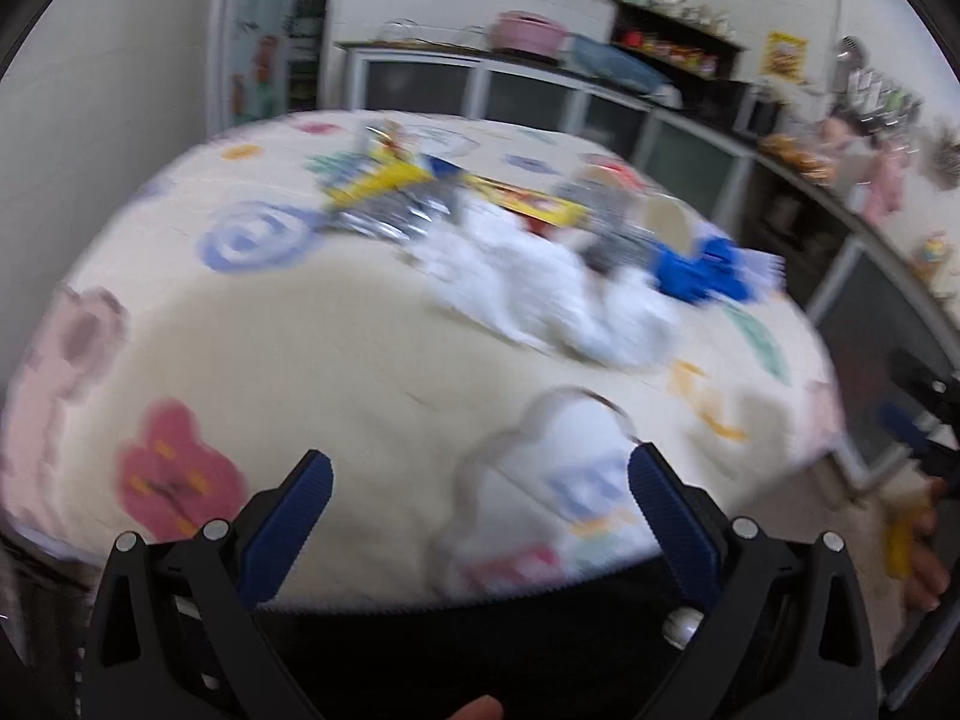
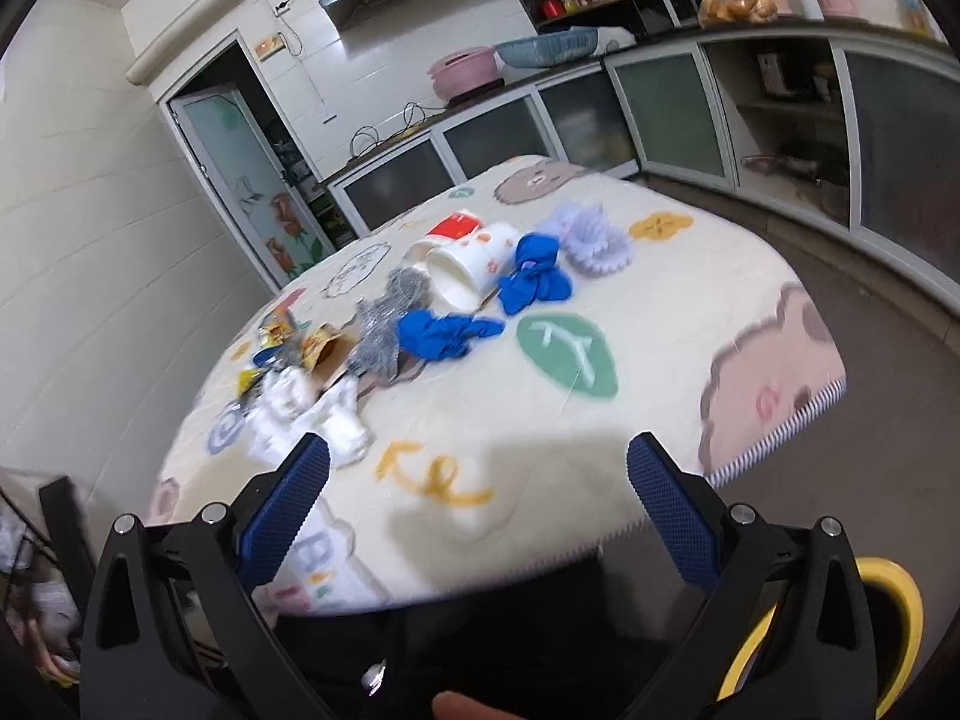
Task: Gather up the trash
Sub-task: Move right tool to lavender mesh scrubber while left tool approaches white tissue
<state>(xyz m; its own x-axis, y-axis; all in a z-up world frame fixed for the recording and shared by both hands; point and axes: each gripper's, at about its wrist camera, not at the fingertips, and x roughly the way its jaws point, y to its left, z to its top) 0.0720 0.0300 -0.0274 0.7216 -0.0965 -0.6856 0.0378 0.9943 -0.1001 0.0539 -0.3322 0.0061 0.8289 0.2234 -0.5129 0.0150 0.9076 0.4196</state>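
Observation:
Trash lies in a loose row across a patterned cream tablecloth. It includes a tipped white paper cup, blue gloves, crumpled white tissue, silver foil and yellow snack wrappers. The left wrist view is blurred and shows the white tissue, a blue glove, foil and a yellow wrapper. My left gripper stands open over the table's near edge, well short of the trash. My right gripper is open too, nothing between its fingers, the tissue just beyond its left finger.
Kitchen cabinets with glass doors run behind and to the right of the table. A yellow-rimmed bin sits low at the right. A lilac ruffled item lies beyond the gloves. A person's hand holds the other gripper at the right.

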